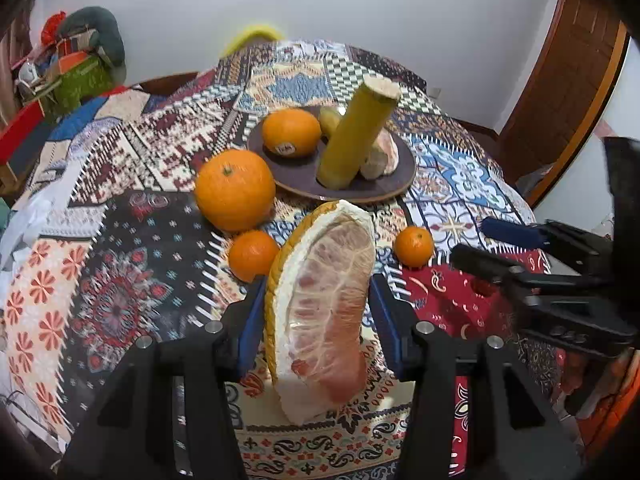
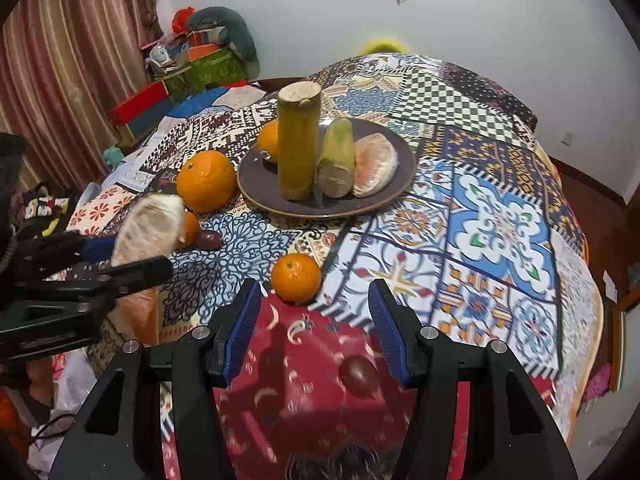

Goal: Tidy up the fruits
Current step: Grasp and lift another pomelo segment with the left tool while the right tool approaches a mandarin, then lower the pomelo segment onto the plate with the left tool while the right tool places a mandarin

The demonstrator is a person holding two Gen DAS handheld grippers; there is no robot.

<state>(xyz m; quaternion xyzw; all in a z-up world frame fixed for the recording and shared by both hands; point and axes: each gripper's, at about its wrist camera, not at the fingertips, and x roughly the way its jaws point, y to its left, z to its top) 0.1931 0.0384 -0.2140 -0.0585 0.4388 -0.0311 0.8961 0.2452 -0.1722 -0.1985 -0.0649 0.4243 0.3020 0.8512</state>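
Left gripper (image 1: 318, 312) clamped on pomelo wedge (image 1: 324, 304), right gripper (image 2: 314, 326) apart and empty; plate (image 2: 404, 160) partly filled, big orange (image 1: 235, 189) and mandarins still outside.

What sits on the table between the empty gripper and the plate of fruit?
A small orange lies just ahead of the right gripper; past it only patterned tablecloth reaches the plate, in the right wrist view.

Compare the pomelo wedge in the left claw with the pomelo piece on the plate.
The pomelo wedge stands upright between the left claw pads, rind still on; the pomelo piece lies flat on the plate, showing no rind. The wedge looks larger. Both show pink flesh.
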